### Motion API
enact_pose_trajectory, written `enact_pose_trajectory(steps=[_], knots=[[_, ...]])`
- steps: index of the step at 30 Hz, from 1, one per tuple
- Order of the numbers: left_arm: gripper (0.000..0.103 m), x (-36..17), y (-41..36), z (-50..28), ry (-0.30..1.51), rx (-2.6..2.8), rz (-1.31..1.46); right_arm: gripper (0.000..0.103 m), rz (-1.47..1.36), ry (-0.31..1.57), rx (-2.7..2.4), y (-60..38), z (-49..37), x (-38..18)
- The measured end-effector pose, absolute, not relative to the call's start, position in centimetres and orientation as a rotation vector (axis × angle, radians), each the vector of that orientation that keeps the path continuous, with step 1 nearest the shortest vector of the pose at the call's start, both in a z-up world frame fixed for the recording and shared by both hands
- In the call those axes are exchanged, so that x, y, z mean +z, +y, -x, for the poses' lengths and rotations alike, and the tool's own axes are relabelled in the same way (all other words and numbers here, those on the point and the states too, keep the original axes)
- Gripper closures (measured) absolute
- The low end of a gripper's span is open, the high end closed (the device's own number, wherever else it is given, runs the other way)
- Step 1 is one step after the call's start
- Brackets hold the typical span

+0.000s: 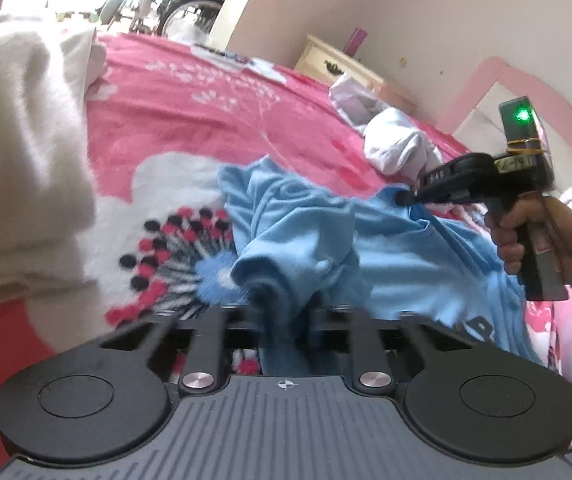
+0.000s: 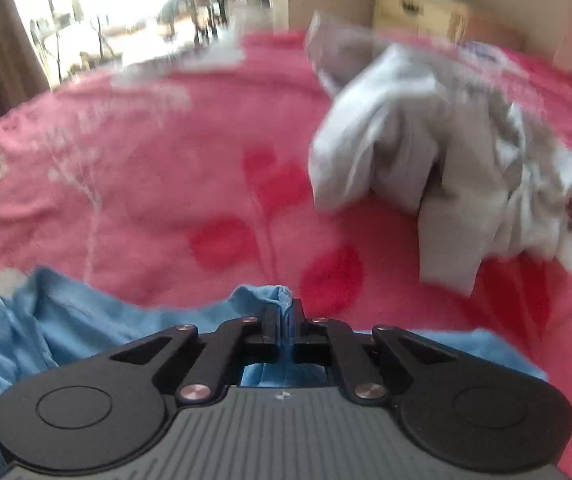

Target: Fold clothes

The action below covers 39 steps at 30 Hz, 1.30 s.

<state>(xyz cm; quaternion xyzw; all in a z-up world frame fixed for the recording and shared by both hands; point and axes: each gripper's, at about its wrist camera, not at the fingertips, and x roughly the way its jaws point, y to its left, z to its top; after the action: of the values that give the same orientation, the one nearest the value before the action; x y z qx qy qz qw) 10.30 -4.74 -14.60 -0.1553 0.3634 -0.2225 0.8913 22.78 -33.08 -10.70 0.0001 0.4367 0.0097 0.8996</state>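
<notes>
Two hand-held grippers, left (image 1: 281, 316) and right (image 2: 284, 320), each clamped tight on bunched folds of light-blue T-shirt (image 1: 406, 256) lying crumpled across pink floral bedspread (image 1: 205, 120), near grey garment (image 2: 426, 152).

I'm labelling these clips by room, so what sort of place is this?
Most likely a bedroom: a pink floral fleece blanket spread like a bed cover, a cream wooden nightstand against the wall, and crumpled clothes lying on it, such as a light blue T-shirt.

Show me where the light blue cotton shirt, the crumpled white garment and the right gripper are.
light blue cotton shirt (image 1: 406, 256): left wrist view, flat middle.
crumpled white garment (image 2: 418, 140): right wrist view, main bulge.
right gripper (image 2: 284, 320): right wrist view, between fingertips.
</notes>
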Motion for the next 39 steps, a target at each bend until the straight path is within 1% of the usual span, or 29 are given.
enact_pose_trajectory(steps=[5, 8, 10, 11, 12, 13, 14, 15, 18, 23, 26, 28, 29, 31, 35, 37, 39], knots=[[0.094, -13.7, -3.7, -8.7, 0.680, -0.383, 0.310, 0.099, -0.099, 0.711, 0.009, -34.1, -23.8, -8.7], [0.094, -14.4, -2.9, -8.5, 0.692, -0.294, 0.298, 0.098, -0.122, 0.722, -0.023, -33.9, -25.2, -10.6], [0.094, -14.8, -2.1, -8.7, 0.706, -0.231, 0.305, 0.092, -0.173, 0.751, -0.030, -34.3, -25.4, -11.4], [0.093, -15.0, -1.6, -8.9, 0.715, -0.221, 0.323, 0.086, -0.200, 0.767, -0.033, -34.6, -25.5, -11.8], [0.093, -15.1, -1.1, -9.0, 0.724, -0.214, 0.342, 0.082, -0.228, 0.782, -0.036, -34.8, -25.5, -12.1], [0.093, -15.0, -0.6, -9.0, 0.723, -0.211, 0.359, 0.076, -0.255, 0.798, -0.038, -35.1, -25.6, -12.5], [0.093, -14.8, -0.2, -8.8, 0.714, -0.208, 0.368, 0.055, -0.283, 0.813, -0.041, -35.3, -25.6, -12.9], [0.093, -14.5, 0.1, -8.6, 0.702, -0.202, 0.379, 0.044, -0.301, 0.793, -0.045, -35.7, -25.1, -12.3], [0.093, -13.9, 1.2, -8.3, 0.678, -0.186, 0.424, 0.044, -0.371, 0.720, -0.018, -37.3, -22.6, -9.7], [0.095, -11.9, 3.1, -8.1, 0.619, -0.096, 0.477, 0.044, -0.552, 0.610, 0.071, -41.2, -15.4, -3.8], [0.093, -10.3, 3.5, -8.1, 0.592, -0.066, 0.441, 0.043, -0.601, 0.569, 0.105, -43.1, -10.3, -1.2], [0.091, -9.7, 3.4, -8.4, 0.618, -0.078, 0.405, 0.042, -0.620, 0.559, 0.114, -43.9, -7.2, 0.0], [0.089, -9.6, 3.4, -8.5, 0.641, -0.080, 0.394, 0.042, -0.625, 0.557, 0.120, -44.2, -5.7, 0.3], [0.069, -9.2, 3.7, -8.3, 0.686, -0.089, 0.408, 0.042, -0.607, 0.552, 0.130, -44.5, -2.6, 1.3], [0.058, -7.9, 4.6, -6.2, 0.689, -0.126, 0.409, 0.042, -0.534, 0.566, 0.138, -44.4, 2.6, 3.0], [0.046, -7.2, 4.9, -4.9, 0.683, -0.148, 0.389, 0.041, -0.525, 0.590, 0.143, -44.5, 5.2, 3.4], [0.044, -6.7, 5.3, -3.1, 0.688, -0.166, 0.352, 0.040, -0.515, 0.616, 0.133, -44.9, 7.9, 3.5]])
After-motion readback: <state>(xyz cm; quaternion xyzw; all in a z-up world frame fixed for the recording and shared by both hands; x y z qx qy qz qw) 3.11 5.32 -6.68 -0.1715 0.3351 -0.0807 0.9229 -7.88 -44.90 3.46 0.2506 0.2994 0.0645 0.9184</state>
